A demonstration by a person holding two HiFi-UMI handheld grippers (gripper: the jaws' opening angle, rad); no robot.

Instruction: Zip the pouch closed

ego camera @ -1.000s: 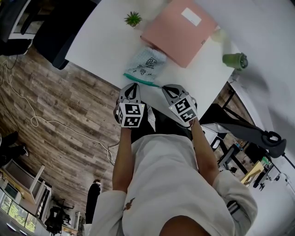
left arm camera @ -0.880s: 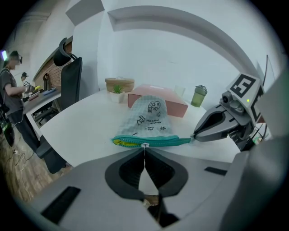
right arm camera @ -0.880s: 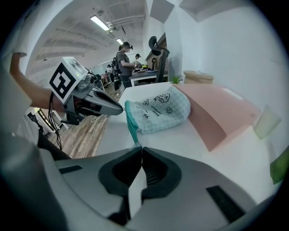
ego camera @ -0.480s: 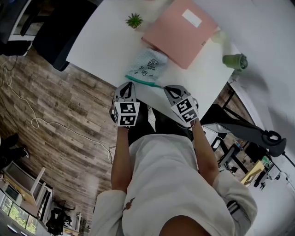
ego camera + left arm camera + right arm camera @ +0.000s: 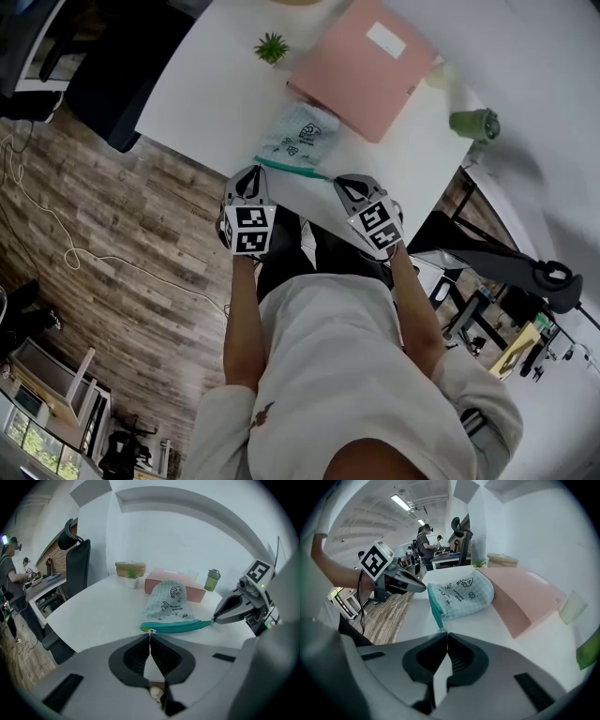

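The pouch (image 5: 298, 131) is lying on the worktop (image 5: 206, 89) beside the folder (image 5: 361, 66), zip (image 5: 178, 626) facing away from it. The pull (image 5: 150, 631) is being pinched by the left tool (image 5: 254, 171), the zip's other end by the right tool (image 5: 335, 180). Risk: the small pull being slipped free under tension.

Premises: open-plan office or lab workspace.

Evidence:
- A large white table (image 5: 187, 103) has a black high-back office chair (image 5: 77, 566) beside it.
- The floor (image 5: 122, 244) is wood-pattern, and strip lights (image 5: 405, 502) run along the ceiling.
- Further desks (image 5: 445, 557) stand behind, with one person (image 5: 425, 543) standing at them and another person (image 5: 10, 573) at a bench by the wall.
- A potted plant (image 5: 271, 46) sits on the table.
- The far right holds stands and gear (image 5: 497, 328), possibly recording equipment; the detail is too small to confirm.
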